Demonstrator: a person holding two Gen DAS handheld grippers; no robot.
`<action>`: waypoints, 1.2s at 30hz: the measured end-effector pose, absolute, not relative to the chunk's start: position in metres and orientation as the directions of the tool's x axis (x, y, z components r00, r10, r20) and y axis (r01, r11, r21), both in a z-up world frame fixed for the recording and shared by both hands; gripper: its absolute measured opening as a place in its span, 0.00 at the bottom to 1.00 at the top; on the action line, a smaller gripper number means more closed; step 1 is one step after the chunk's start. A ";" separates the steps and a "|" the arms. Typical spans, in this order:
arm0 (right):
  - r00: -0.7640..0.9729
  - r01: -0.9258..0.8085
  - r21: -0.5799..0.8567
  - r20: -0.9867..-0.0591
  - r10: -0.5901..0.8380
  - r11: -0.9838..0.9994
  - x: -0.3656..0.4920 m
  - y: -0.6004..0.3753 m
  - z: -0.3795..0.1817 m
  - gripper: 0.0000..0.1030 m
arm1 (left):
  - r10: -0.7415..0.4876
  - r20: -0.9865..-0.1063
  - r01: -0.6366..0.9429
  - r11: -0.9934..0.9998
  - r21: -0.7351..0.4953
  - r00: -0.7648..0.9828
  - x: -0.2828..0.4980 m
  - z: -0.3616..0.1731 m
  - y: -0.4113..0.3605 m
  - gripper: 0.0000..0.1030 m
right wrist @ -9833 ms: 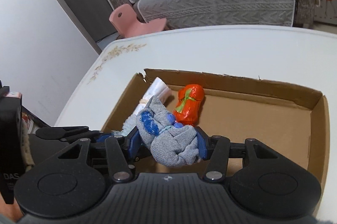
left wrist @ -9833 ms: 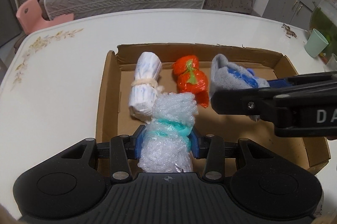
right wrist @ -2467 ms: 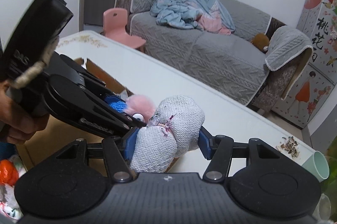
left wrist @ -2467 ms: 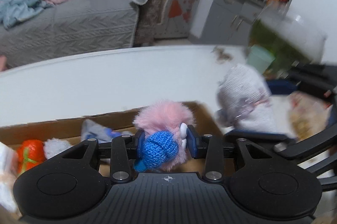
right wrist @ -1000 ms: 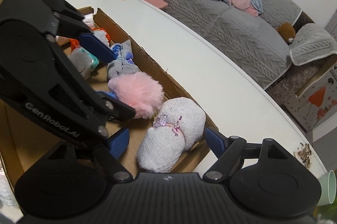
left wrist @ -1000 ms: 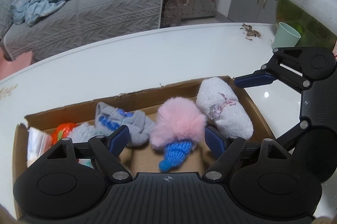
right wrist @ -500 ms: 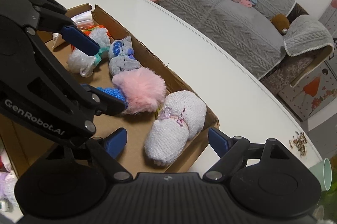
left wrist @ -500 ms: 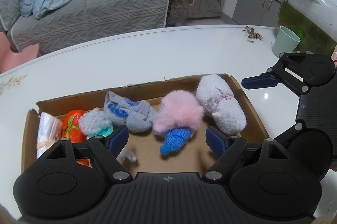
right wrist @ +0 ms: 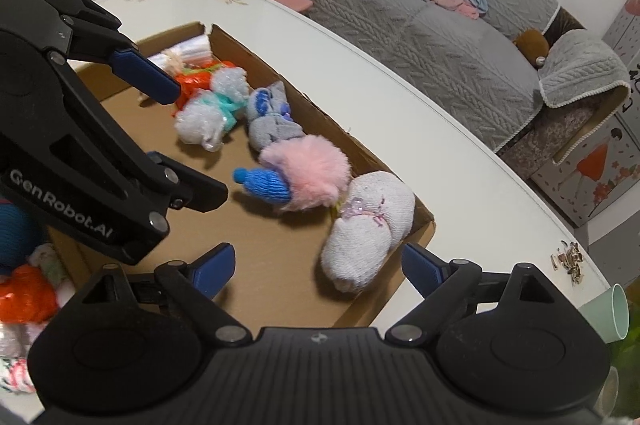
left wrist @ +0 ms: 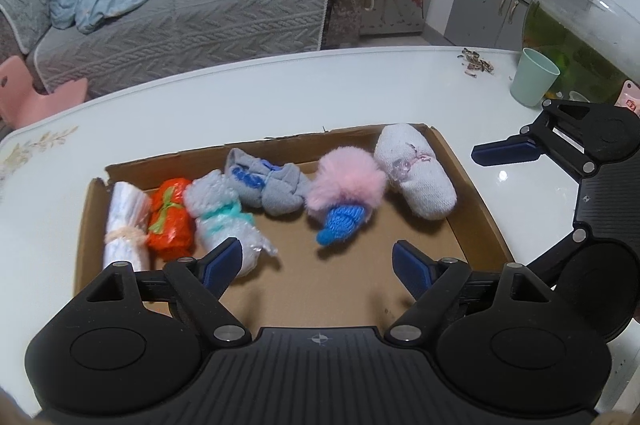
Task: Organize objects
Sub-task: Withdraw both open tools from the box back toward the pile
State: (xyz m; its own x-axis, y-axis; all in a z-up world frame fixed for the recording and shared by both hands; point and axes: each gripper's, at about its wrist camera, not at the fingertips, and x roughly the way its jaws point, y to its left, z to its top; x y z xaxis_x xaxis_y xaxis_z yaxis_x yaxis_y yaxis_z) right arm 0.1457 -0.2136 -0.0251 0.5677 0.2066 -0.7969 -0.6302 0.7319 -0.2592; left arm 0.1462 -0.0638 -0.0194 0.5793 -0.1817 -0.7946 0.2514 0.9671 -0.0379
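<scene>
With six bundles lined along box (left wrist: 476,193) far wall, both hand-held grippers, left (left wrist: 316,261) spread and right (right wrist: 318,265) opening, empty; next: fetch loose items (right wrist: 24,293) beside box.

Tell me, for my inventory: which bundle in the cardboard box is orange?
The orange bundle tied with green, second from the left end beside the white roll.

Six bundles lined up in my box (left wrist: 476,193)

White roll (left wrist: 124,221) at nine o'clock, then orange (left wrist: 170,221), bubble-wrap (left wrist: 222,221), grey (left wrist: 268,187), pink (left wrist: 346,187), white sock (left wrist: 416,181) at three.
</scene>
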 end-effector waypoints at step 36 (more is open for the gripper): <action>0.614 -0.567 -0.157 -0.735 0.287 0.809 0.057 -0.229 -0.013 0.91 | -0.122 -0.692 0.147 0.989 -0.023 0.712 -0.005 0.006 0.039 0.89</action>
State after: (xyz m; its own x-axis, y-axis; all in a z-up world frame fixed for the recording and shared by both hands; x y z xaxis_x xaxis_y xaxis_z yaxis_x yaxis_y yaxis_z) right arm 0.0568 -0.2288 -0.0134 0.6136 0.2872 -0.7355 -0.5667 0.8088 -0.1569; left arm -0.0047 0.0385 0.0061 0.7117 -0.1219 -0.6919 0.1467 0.9889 -0.0234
